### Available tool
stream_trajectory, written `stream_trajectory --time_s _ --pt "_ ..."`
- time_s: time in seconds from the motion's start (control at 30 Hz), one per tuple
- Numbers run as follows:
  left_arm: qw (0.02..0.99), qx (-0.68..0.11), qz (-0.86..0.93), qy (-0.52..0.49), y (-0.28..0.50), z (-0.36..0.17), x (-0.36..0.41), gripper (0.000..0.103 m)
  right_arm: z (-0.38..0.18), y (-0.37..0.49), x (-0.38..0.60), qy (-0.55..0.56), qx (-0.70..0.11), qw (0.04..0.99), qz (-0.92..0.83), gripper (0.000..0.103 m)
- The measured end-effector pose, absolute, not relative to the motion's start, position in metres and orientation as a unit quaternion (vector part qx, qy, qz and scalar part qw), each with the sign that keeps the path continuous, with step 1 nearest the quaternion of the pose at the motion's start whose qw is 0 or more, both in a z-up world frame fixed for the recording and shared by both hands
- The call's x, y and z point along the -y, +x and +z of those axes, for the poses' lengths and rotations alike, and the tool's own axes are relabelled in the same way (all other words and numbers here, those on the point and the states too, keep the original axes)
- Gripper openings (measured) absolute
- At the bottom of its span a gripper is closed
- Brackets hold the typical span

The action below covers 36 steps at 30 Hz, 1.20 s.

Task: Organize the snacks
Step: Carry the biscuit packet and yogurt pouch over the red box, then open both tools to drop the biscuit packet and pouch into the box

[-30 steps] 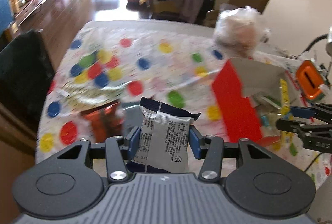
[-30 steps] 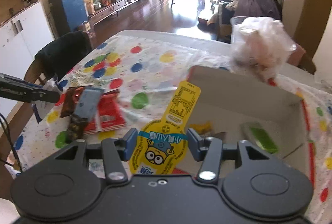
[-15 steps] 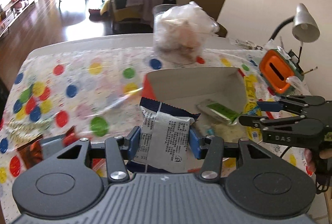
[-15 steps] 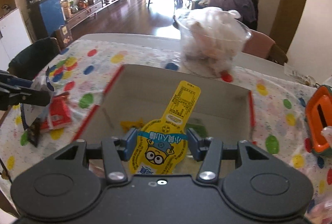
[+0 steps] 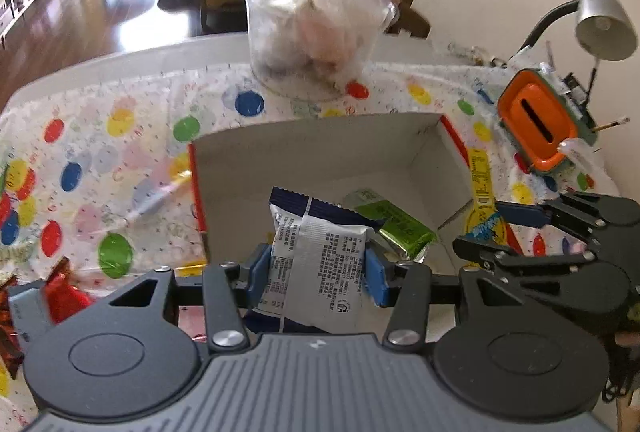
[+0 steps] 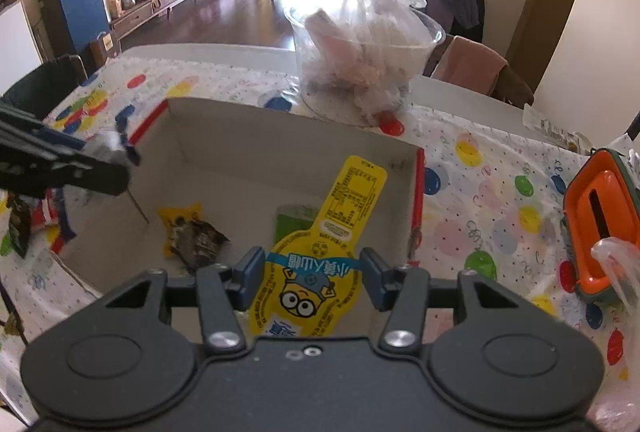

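Snacks are already in both sets of fingers: the left gripper [image 5: 316,266] is clamped across the width of a white-and-navy packet [image 5: 320,256], whose long axis runs straight out ahead of the fingers, and the right gripper [image 6: 310,274] is clamped on a yellow cartoon-printed pouch [image 6: 320,272], its narrow neck also pointing forward. Just beyond and below both sets of fingers lies the open cardboard box [image 6: 248,147], so each packet appears to hang over the box's inside, the left one near the box's near-left corner, the right one nearer its right wall. On the box floor ahead of the fingers sit a green packet [image 5: 396,228] and a yellow-and-brown wrapper [image 6: 192,236], with bare floor between and behind them, enough room, I judge, for both drops. The right gripper shows in the left view [image 5: 540,232] close beside the left fingers, so the two could crowd each other. Left of the box, loose red wrappers [image 5: 64,296] wait on the dotted surface [image 5: 132,159]. Beyond the far wall stands a clear tub of bagged food [image 6: 364,51]; an orange holder [image 6: 600,216] sits to the right.
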<state>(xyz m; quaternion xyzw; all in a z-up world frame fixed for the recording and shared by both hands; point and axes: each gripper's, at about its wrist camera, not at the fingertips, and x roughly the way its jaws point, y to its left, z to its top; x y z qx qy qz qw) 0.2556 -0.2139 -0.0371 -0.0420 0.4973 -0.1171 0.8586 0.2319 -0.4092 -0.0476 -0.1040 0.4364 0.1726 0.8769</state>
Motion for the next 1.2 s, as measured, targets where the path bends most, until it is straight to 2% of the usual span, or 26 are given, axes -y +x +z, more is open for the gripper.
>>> stream_trajectory --time_s 0.33,0.87,1.13,1.2 --pt "0.832 -0.549 -0.072 -0.034 0.303 -0.075 0.231 0.048 -0.071 0.255 0.404 -0.115 -0.469 0.852 0.200 0.051" --pt "0.783 -0.619 -0.053 0.002 0.332 -0.108 0.251 0.049 -0.094 0.277 0.388 -0.123 -0.506 0.825 0.220 0.051" --pt "0.782 -0.620 -0.060 0.006 0.328 -0.109 0.253 0.049 -0.097 0.279 0.393 -0.109 -0.512 0.824 0.217 0.051" --pt "0.783 -0.618 -0.062 0.005 0.327 -0.108 0.253 0.053 -0.097 0.277 0.394 -0.106 -0.512 0.825 0.215 0.052"
